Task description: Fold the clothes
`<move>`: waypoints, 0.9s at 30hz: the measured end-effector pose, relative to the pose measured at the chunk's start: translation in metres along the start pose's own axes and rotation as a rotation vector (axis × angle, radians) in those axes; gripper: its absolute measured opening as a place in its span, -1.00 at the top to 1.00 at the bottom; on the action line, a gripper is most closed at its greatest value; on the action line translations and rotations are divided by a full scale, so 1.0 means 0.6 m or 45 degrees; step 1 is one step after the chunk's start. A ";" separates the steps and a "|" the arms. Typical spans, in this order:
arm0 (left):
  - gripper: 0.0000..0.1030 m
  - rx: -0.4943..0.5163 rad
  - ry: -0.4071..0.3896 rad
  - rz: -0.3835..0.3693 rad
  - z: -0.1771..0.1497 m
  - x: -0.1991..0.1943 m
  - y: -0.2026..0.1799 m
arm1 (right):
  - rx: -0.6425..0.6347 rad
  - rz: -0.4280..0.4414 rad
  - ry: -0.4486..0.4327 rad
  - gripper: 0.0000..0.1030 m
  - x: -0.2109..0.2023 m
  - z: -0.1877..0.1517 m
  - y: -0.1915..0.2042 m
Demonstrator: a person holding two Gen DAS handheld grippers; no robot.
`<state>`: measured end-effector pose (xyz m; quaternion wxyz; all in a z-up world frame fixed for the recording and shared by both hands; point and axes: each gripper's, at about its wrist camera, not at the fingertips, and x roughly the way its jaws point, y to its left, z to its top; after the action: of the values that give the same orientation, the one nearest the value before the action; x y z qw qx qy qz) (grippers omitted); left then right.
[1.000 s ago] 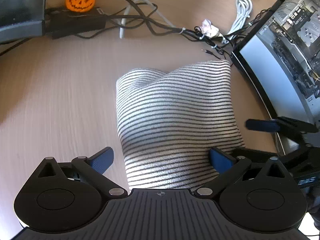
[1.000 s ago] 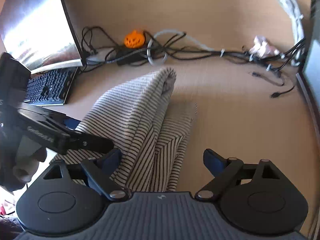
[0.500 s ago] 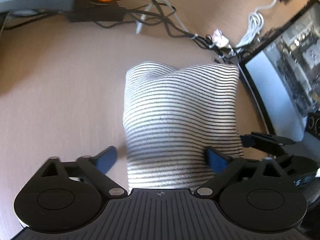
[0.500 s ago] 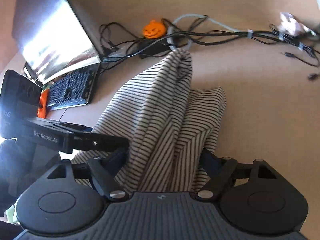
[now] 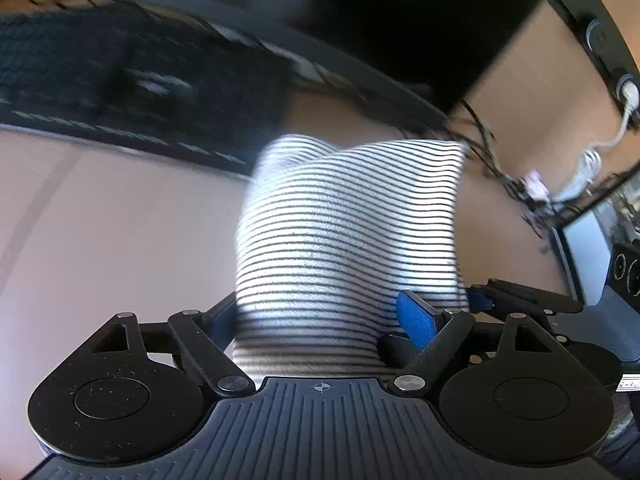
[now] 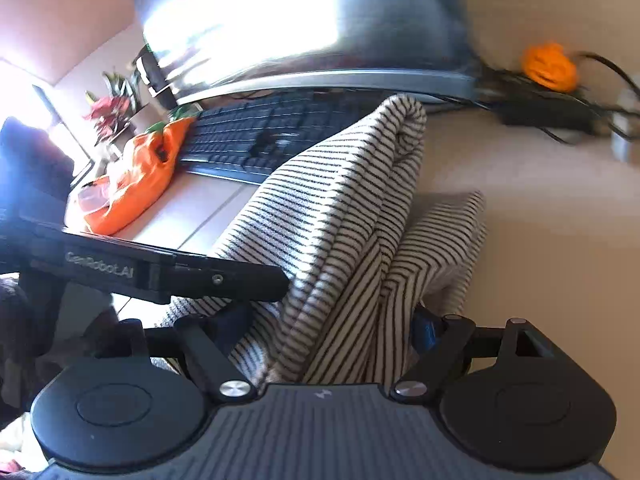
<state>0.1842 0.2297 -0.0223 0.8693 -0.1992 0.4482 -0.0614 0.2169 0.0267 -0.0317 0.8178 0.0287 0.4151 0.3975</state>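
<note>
A folded white garment with thin black stripes is gripped at its near edge by two handheld grippers above a pale tabletop. The left gripper clamps a thick stack of the cloth; one blue pad presses into the fabric while the opposite finger is hidden behind the fold. Seen from the right gripper, the garment rises as a rolled ridge with a lower layer sagging beside it, stripes running in slanted bands where the layers crease. Its fingers close on the bunched layers, the right blue pad partly buried in cloth. The left gripper's black arm reaches in from the side against the same bundle. Behind lie a dark keyboard, a glaring monitor, an orange pumpkin figure among blurred cables, and an orange cloth item.
</note>
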 end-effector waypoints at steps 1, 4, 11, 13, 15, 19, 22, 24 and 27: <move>-0.66 0.013 -0.024 0.011 0.002 -0.009 0.006 | -0.004 0.002 -0.010 -0.58 0.007 0.004 0.006; -0.67 0.065 -0.083 0.032 0.009 -0.029 0.016 | -0.019 -0.005 -0.028 -0.59 0.025 0.015 0.019; -0.73 0.232 -0.124 0.141 0.004 -0.030 0.017 | -0.013 -0.108 -0.025 -0.59 0.007 -0.002 0.015; -0.77 0.235 -0.105 0.129 0.002 -0.030 0.021 | 0.014 -0.168 -0.027 -0.61 -0.010 -0.009 0.009; -0.82 0.260 -0.099 0.096 -0.001 -0.033 0.023 | 0.037 -0.216 -0.029 -0.61 -0.025 -0.013 0.005; -0.83 0.281 -0.074 0.054 -0.004 -0.024 0.027 | 0.199 -0.234 -0.119 -0.61 -0.067 0.006 -0.003; -0.83 0.240 -0.021 -0.053 -0.005 -0.008 0.037 | 0.289 -0.223 -0.184 -0.62 -0.065 0.037 -0.006; -0.83 0.218 0.002 -0.108 -0.008 0.005 0.040 | 0.310 -0.225 -0.166 -0.63 -0.039 0.051 -0.010; -0.83 0.209 0.015 -0.160 -0.015 0.017 0.036 | 0.361 -0.254 -0.100 -0.66 0.010 0.056 -0.024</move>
<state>0.1814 0.2440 -0.0437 0.8745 -0.1547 0.4333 -0.1536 0.2515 0.0304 -0.0188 0.8565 0.1178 0.4355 0.2506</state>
